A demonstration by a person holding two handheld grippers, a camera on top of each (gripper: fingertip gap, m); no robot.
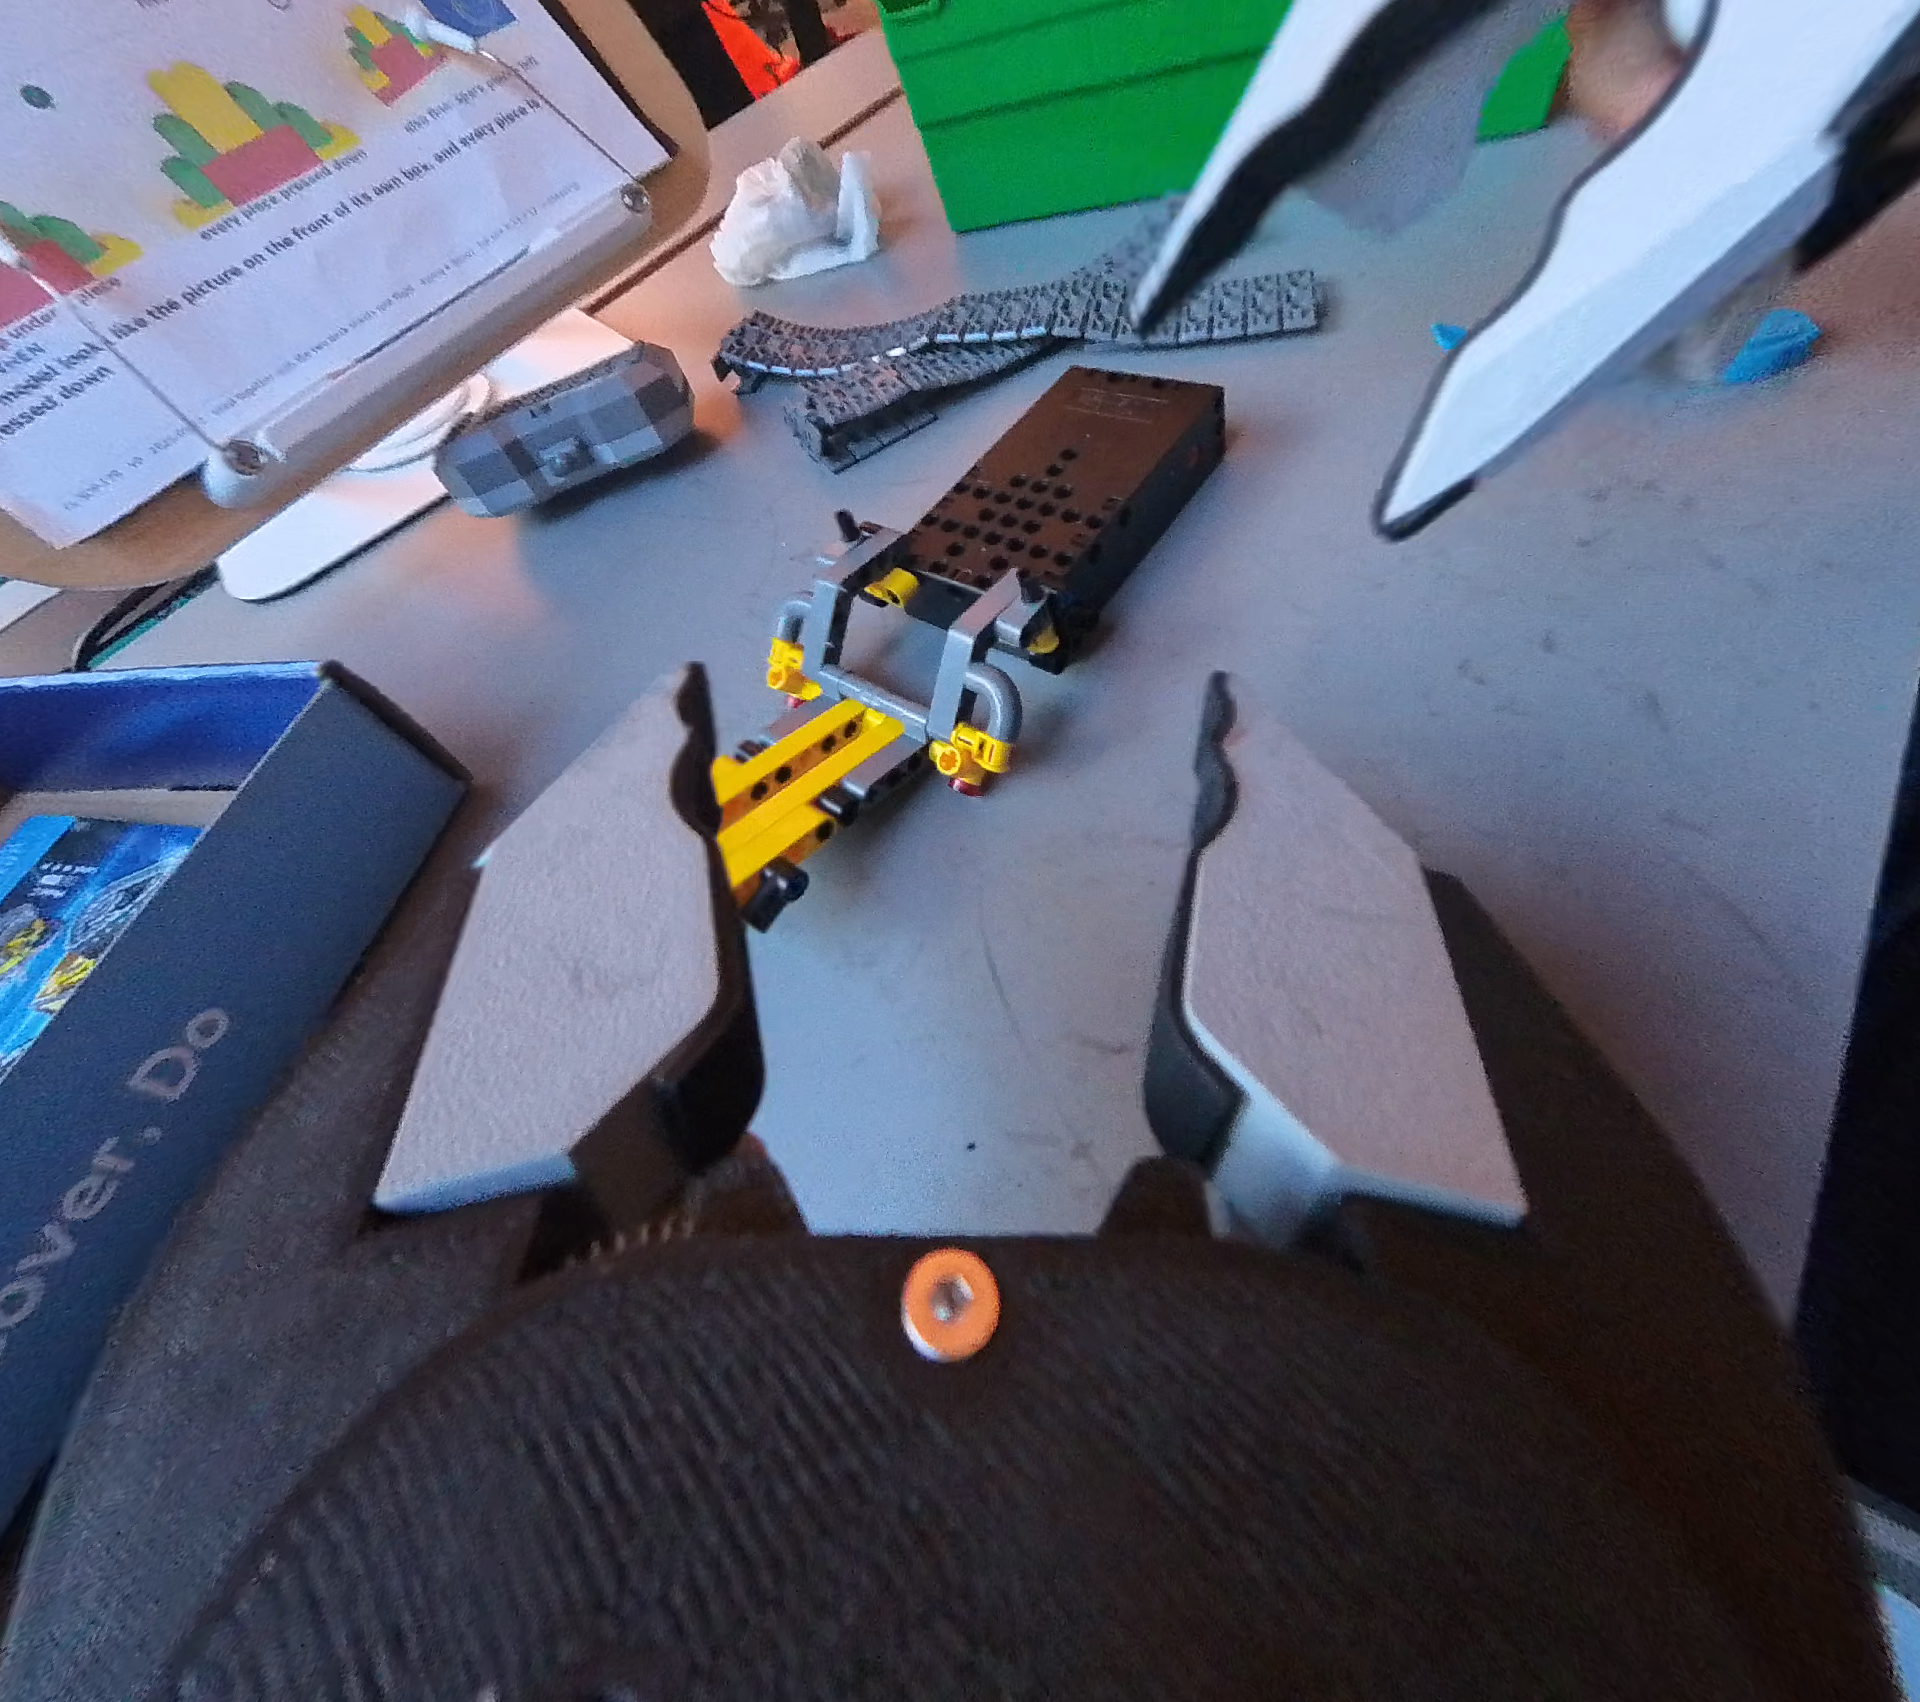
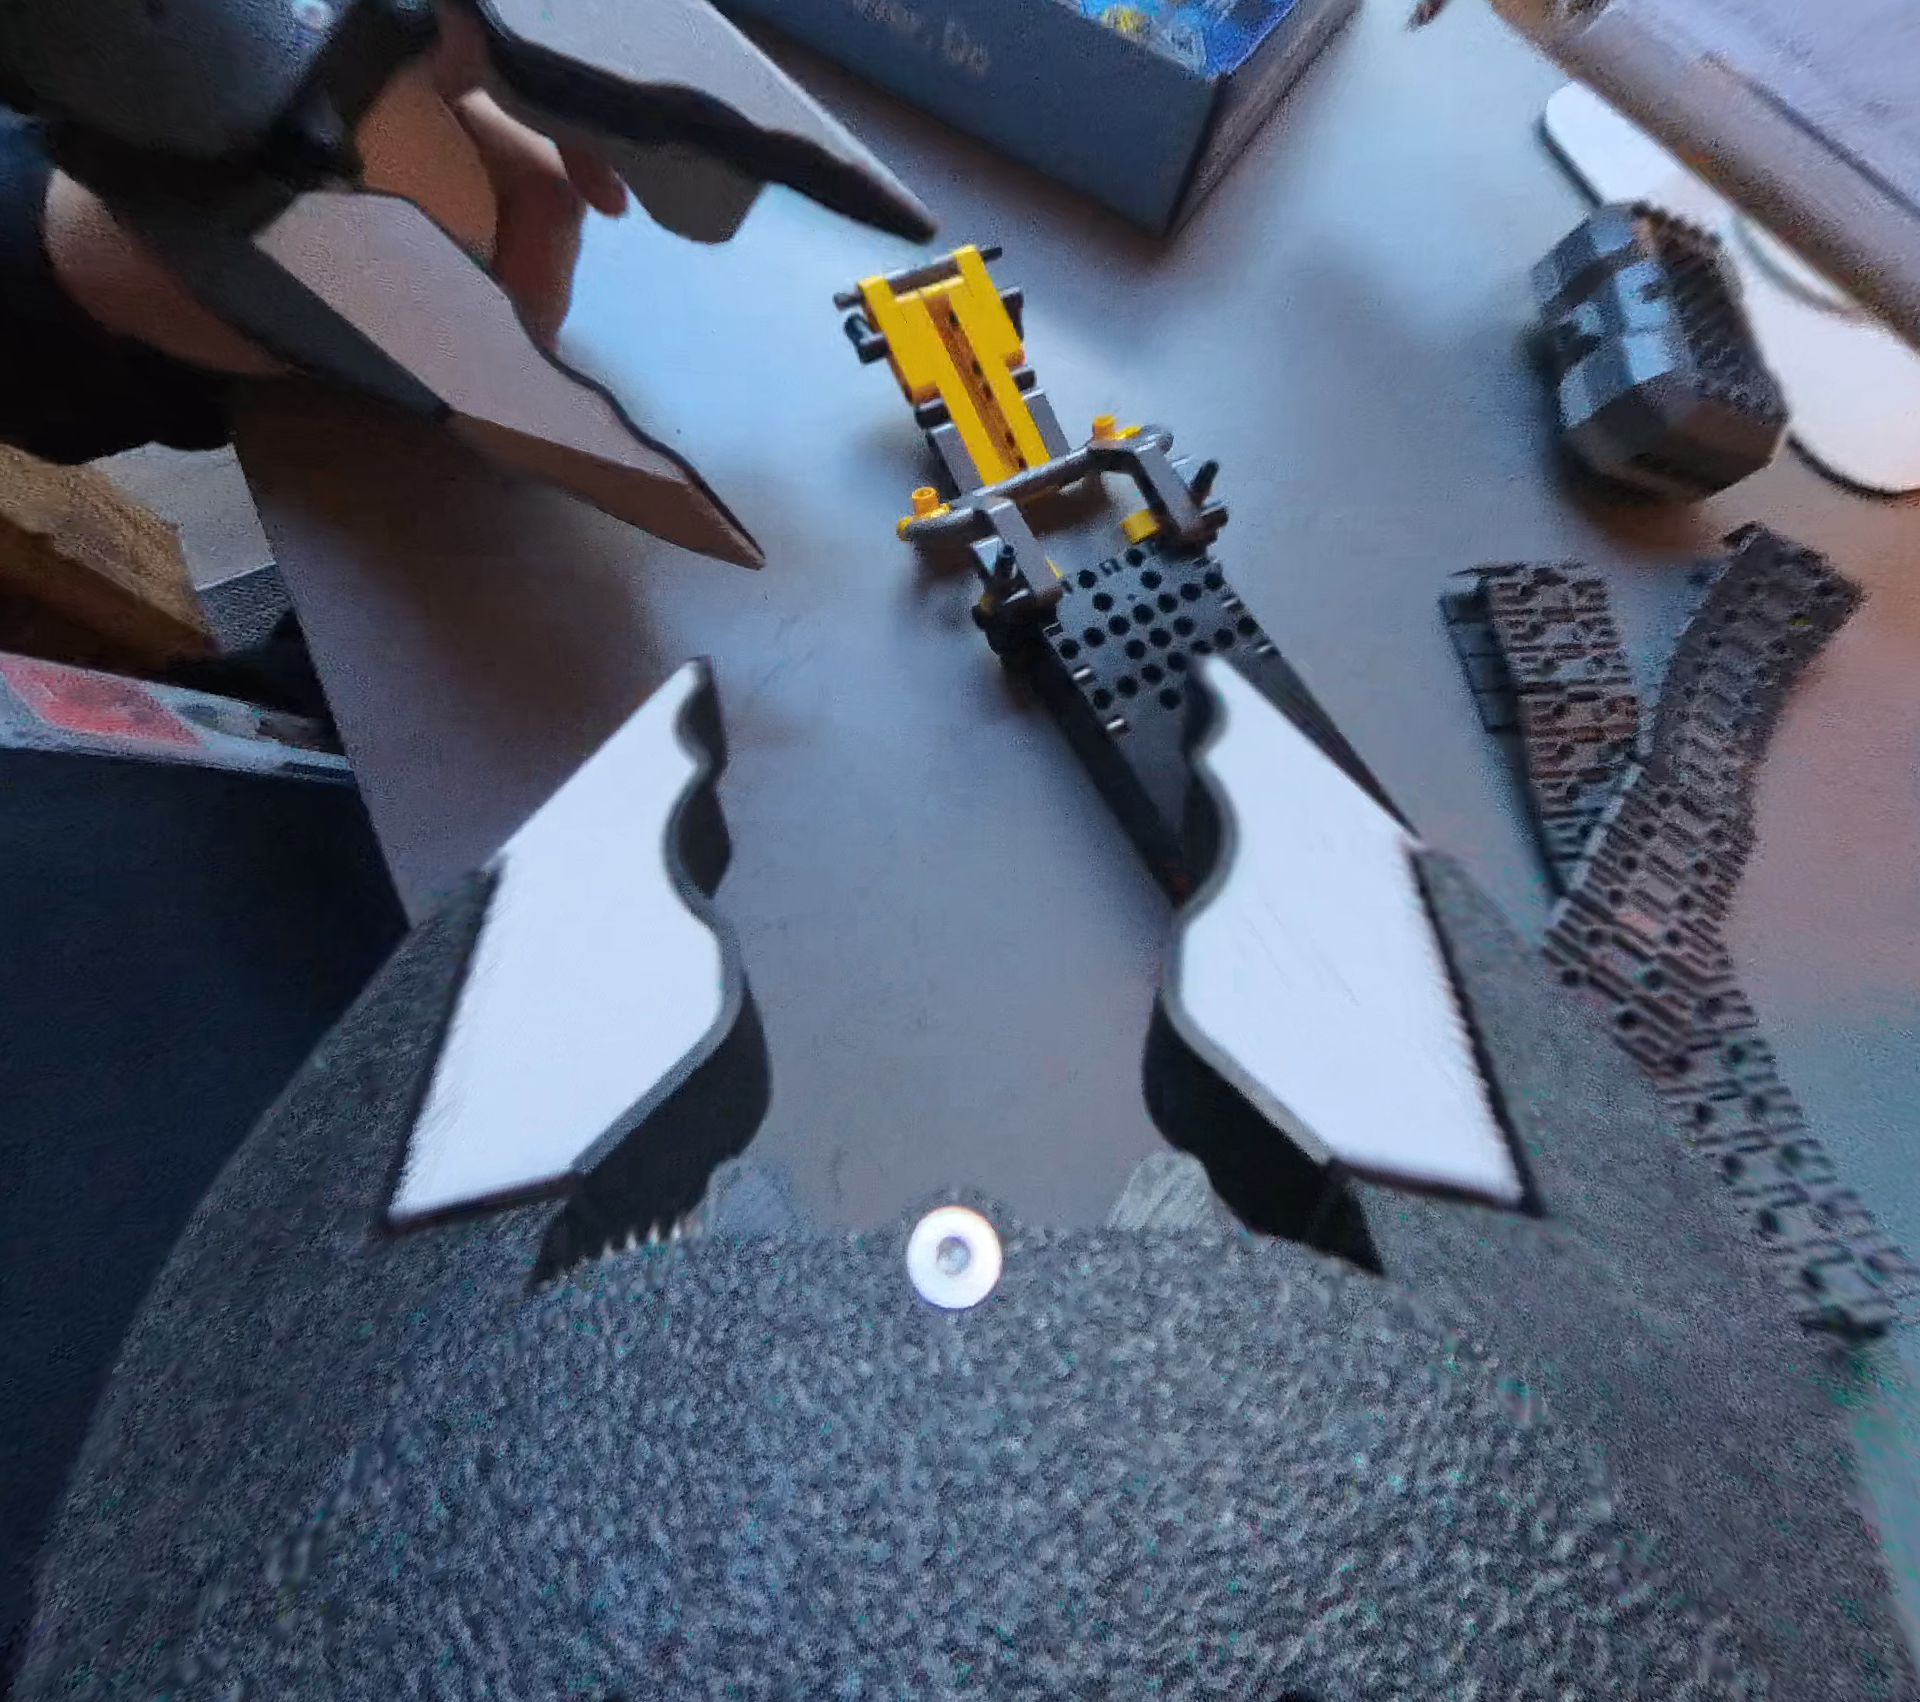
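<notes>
1. The long plastic brick model [image 1: 940, 655], with a perforated black plate, grey frame and yellow beams, lies flat mid-table [image 1: 1455, 821] between your two claws.
2. Your left gripper [image 1: 956, 686] is spread wide, empty, at the yellow end.
3. Your right gripper [image 2: 956, 696] is released too, at the black end.
4. Ridged grey track strips [image 2: 1662, 873], a faceted grey block [image 1: 566, 431] and a blue cardboard box [image 2: 987, 63] lie around it.

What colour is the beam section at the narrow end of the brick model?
Yellow beam section, clearest in the right wrist view.
</notes>
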